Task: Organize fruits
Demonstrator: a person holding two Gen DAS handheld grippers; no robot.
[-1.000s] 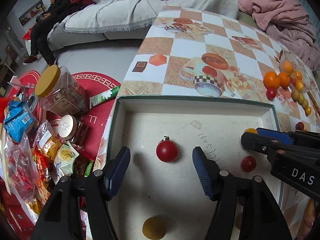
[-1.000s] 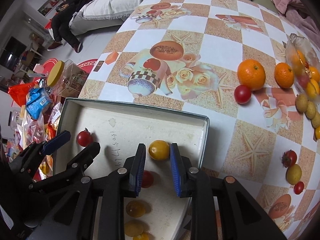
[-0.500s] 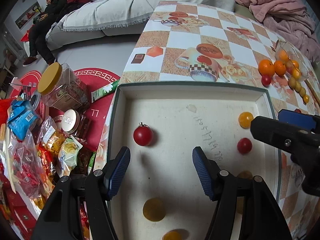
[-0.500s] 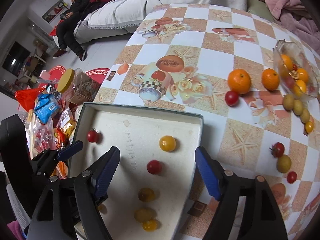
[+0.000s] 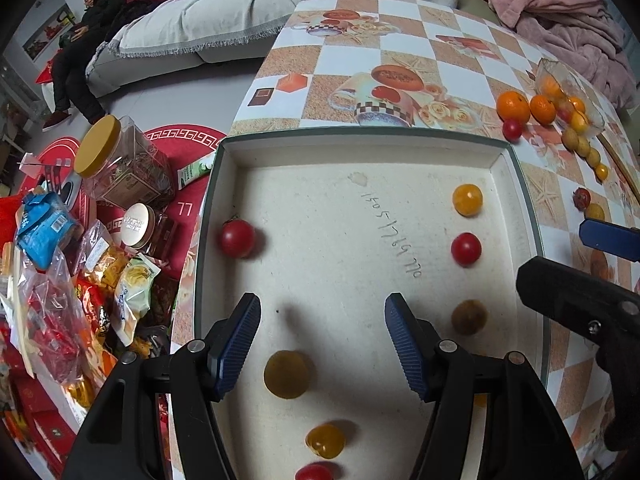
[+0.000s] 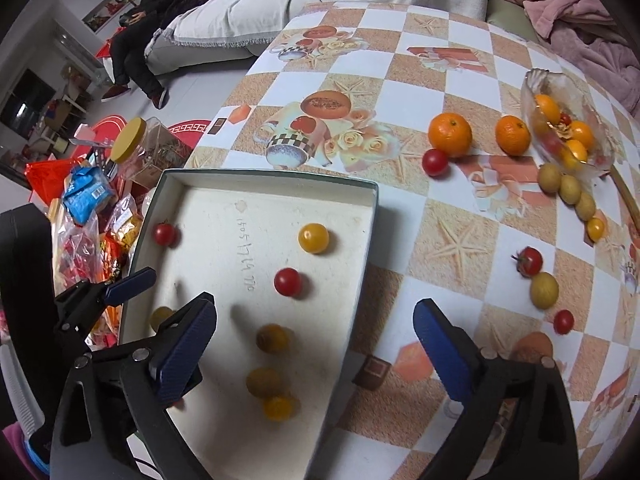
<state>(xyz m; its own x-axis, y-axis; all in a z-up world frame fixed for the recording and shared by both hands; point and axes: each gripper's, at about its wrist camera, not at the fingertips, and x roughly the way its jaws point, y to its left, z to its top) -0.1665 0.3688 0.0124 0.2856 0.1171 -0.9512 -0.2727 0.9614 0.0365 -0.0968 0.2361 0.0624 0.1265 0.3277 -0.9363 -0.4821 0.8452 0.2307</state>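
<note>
A shallow white box (image 5: 360,138) (image 6: 272,178) lies on the patterned table and holds several small fruits. A red tomato (image 5: 237,237) (image 6: 164,233) lies at its left side. A yellow tomato (image 5: 467,199) (image 6: 313,237) and a red tomato (image 5: 466,249) (image 6: 287,281) lie at its right side. My left gripper (image 5: 322,340) is open and empty above the box, over the near end. My right gripper (image 6: 316,352) is open and empty above the box's right edge. More fruit lies loose on the table: two oranges (image 6: 450,135), tomatoes (image 6: 529,261) and yellow-green fruits (image 6: 544,290).
A glass bowl (image 6: 568,128) of fruit stands at the table's far right. Snack bags (image 5: 44,232) and jars (image 5: 120,160) crowd the floor left of the table. A sofa (image 5: 240,8) with a seated person (image 5: 80,40) is behind. A pink blanket (image 5: 560,20) lies far right.
My right gripper opened and let go of the yellow tomato in the box, then drew back and up. My left gripper also drew back from the red tomato.
</note>
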